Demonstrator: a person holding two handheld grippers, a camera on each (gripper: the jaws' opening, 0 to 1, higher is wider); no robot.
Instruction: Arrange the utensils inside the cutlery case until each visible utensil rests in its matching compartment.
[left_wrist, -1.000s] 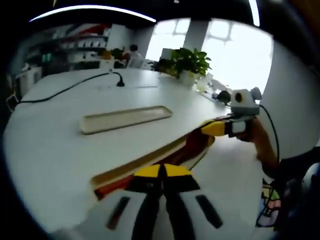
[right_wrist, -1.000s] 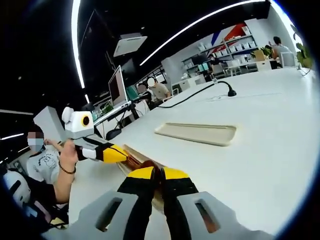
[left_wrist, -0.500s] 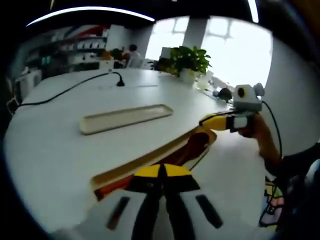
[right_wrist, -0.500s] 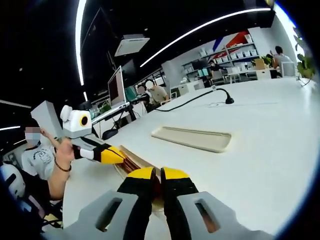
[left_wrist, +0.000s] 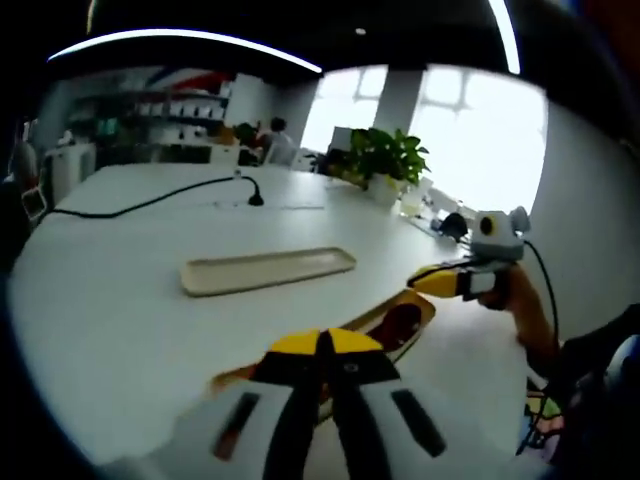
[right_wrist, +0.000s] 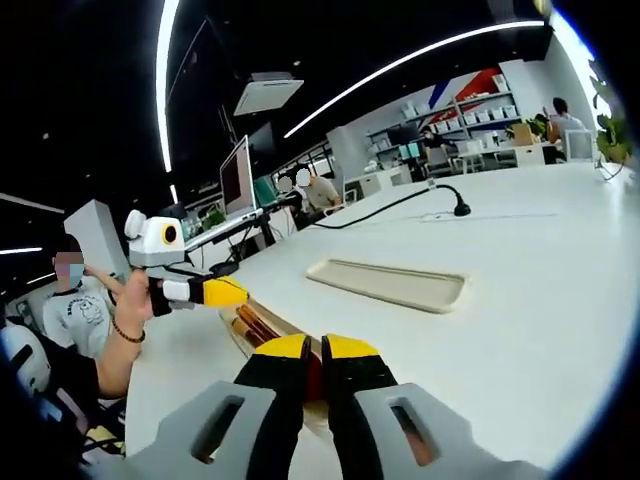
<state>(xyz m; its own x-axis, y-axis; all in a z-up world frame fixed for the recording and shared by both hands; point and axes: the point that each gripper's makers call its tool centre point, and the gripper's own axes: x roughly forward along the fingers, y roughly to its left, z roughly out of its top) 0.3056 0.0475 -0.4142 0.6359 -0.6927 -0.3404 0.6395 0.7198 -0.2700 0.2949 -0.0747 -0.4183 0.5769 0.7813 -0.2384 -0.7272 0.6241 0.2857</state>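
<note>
At the white table's (right_wrist: 520, 300) near edge, both the left gripper (left_wrist: 322, 343) and right gripper (right_wrist: 321, 349) stood closed, pinching the cutlery case (right_wrist: 262, 330).

We've got a big white table (left_wrist: 110, 300) here, with a flat beige tray (left_wrist: 268, 270), the open cutlery case (right_wrist: 262, 330) and a black cable (left_wrist: 150, 200) lying on it.

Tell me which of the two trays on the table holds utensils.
The near cutlery case at the table's edge holds brown utensils. The flat beige tray farther in looks empty.
</note>
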